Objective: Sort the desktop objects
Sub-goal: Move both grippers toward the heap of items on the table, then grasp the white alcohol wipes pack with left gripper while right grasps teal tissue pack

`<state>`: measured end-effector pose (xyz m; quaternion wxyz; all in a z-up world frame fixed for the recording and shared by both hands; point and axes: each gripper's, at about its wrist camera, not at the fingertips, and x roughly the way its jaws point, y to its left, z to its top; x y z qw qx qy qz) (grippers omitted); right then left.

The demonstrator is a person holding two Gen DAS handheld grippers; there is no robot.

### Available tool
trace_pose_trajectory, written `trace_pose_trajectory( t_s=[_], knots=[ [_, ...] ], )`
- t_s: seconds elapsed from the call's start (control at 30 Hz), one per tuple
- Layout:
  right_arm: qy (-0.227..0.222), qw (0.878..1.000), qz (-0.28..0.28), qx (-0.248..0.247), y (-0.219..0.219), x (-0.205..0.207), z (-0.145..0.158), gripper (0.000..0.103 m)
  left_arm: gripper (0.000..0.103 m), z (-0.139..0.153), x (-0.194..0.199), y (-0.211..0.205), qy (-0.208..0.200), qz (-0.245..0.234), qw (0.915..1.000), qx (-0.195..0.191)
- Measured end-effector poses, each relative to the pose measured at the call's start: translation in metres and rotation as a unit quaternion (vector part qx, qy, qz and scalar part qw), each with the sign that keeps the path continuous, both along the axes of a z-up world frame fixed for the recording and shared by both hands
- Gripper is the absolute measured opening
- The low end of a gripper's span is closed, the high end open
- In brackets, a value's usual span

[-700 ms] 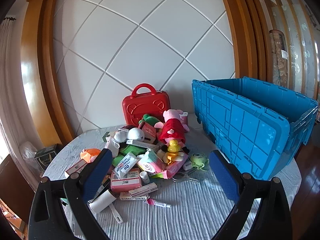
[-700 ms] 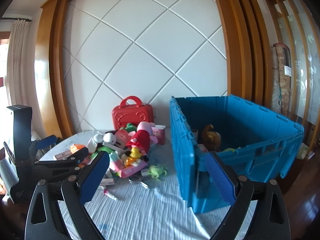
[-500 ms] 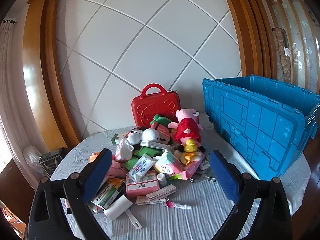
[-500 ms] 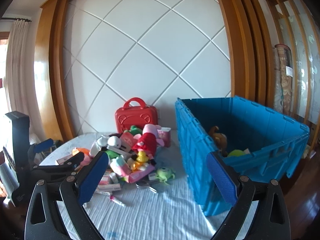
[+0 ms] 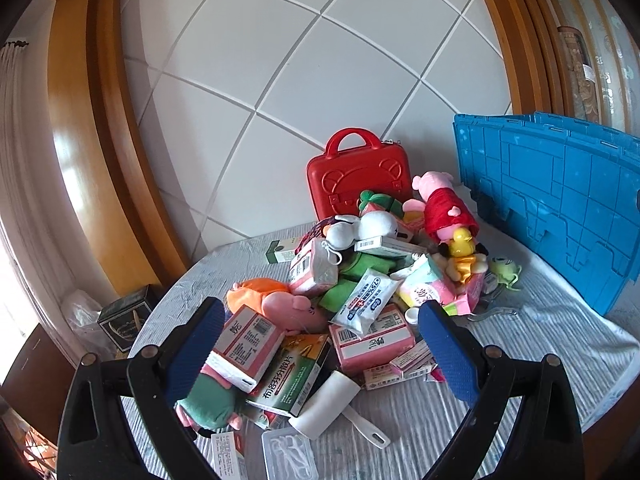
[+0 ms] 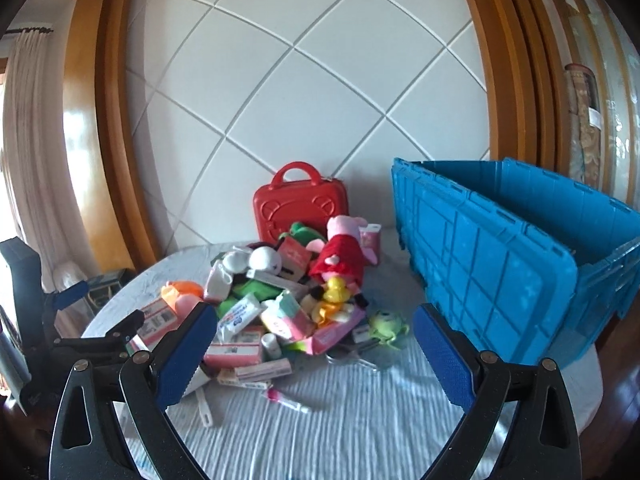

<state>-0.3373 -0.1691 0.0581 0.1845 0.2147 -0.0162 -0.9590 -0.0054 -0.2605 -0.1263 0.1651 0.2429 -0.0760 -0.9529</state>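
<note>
A pile of toys and medicine boxes (image 5: 360, 280) lies on a round table with a striped cloth (image 5: 520, 352). It also shows in the right wrist view (image 6: 280, 304). A red toy case (image 5: 358, 176) stands behind the pile. A pink pig plush in red (image 5: 444, 208) and a yellow duck (image 5: 462, 240) lie on top. My left gripper (image 5: 320, 352) is open and empty, just above the near boxes (image 5: 248, 340). My right gripper (image 6: 312, 356) is open and empty over the cloth in front of the pile. The left gripper shows at the left of the right wrist view (image 6: 100, 336).
A big blue crate (image 6: 500, 260) stands open on the right of the table; it also shows in the left wrist view (image 5: 560, 200). A white lint roller (image 5: 328, 404) and a clear plastic box (image 5: 288, 452) lie at the near edge. A dark box (image 5: 124, 316) sits off the table at left.
My left gripper has moved forward and down towards the near side of the pile. My right gripper has swung left, away from the crate, so the crate's inside is out of sight.
</note>
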Motion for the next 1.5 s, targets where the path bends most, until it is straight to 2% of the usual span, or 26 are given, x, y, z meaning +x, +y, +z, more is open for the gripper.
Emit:
trace_pose_trajectory(
  t_s=[0.27, 0.47, 0.73, 0.87, 1.1, 1.17, 1.23, 1.3, 1.37, 1.5],
  knots=[
    [-0.032, 0.999, 0.032, 0.017, -0.035, -0.033, -0.031, 0.100, 0.099, -0.033, -0.025, -0.017, -0.023, -0.010, 0.9997, 0.002],
    [-0.039, 0.992, 0.107, 0.048, -0.066, -0.077, -0.062, 0.100, 0.099, -0.050, -0.054, -0.025, -0.036, -0.002, 0.9993, 0.008],
    [-0.049, 0.969, 0.221, 0.100, -0.108, -0.163, -0.108, 0.098, 0.099, -0.071, -0.103, -0.023, -0.046, 0.014, 0.9988, 0.011],
    [-0.070, 0.953, 0.269, 0.119, -0.121, -0.207, -0.137, 0.090, 0.099, -0.088, -0.115, -0.026, -0.051, 0.022, 0.9983, 0.019],
    [-0.082, 0.929, 0.314, 0.175, -0.145, -0.244, -0.179, 0.086, 0.099, -0.116, -0.125, -0.039, -0.081, 0.020, 0.9963, 0.021],
    [-0.091, 0.924, 0.324, 0.182, -0.151, -0.249, -0.189, 0.078, 0.099, -0.120, -0.131, -0.041, -0.084, 0.008, 0.9962, 0.018],
    [-0.097, 0.922, 0.322, 0.192, -0.158, -0.253, -0.198, 0.074, 0.099, -0.123, -0.141, -0.042, -0.090, -0.013, 0.9958, 0.012],
    [-0.114, 0.923, 0.305, 0.205, -0.165, -0.259, -0.207, 0.059, 0.099, -0.125, -0.151, -0.042, -0.090, -0.035, 0.9953, 0.009],
    [-0.136, 0.927, 0.295, 0.186, -0.164, -0.264, -0.210, 0.051, 0.099, -0.128, -0.164, -0.040, -0.091, -0.069, 0.9935, 0.003],
    [-0.145, 0.934, 0.280, 0.165, -0.155, -0.261, -0.206, 0.048, 0.098, -0.145, -0.199, -0.039, -0.124, -0.125, 0.9844, -0.010]
  ],
)
